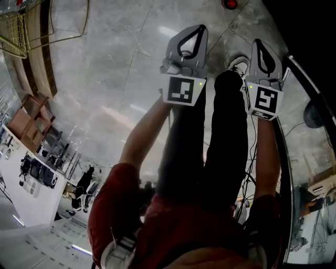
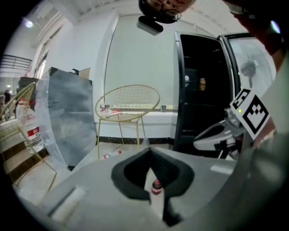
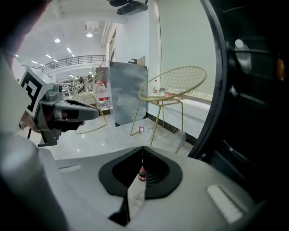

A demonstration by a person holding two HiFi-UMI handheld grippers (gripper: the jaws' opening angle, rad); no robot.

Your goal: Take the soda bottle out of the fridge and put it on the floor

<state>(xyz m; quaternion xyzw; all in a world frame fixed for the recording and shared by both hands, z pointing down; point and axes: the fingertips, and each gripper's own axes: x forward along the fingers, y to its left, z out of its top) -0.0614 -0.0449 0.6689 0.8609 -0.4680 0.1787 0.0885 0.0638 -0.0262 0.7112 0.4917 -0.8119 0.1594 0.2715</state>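
while left gripper (image 2: 151, 150) and right gripper (image 3: 142, 148) jaws sit pressed together, empty, soda bottle (image 1: 229, 4) at twelve o'clock: likely heavy, slick; grip mid-body.

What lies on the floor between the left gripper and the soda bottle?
Nothing. In the head view, the stretch of grey floor between the left gripper and the red-capped soda bottle is bare.

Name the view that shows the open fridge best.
The left gripper view: the fridge shows most of its front, door swung open, dark shelves visible. The right gripper view catches only its frame and some shelves at the right edge. The head view gives just a dark strip at its right.
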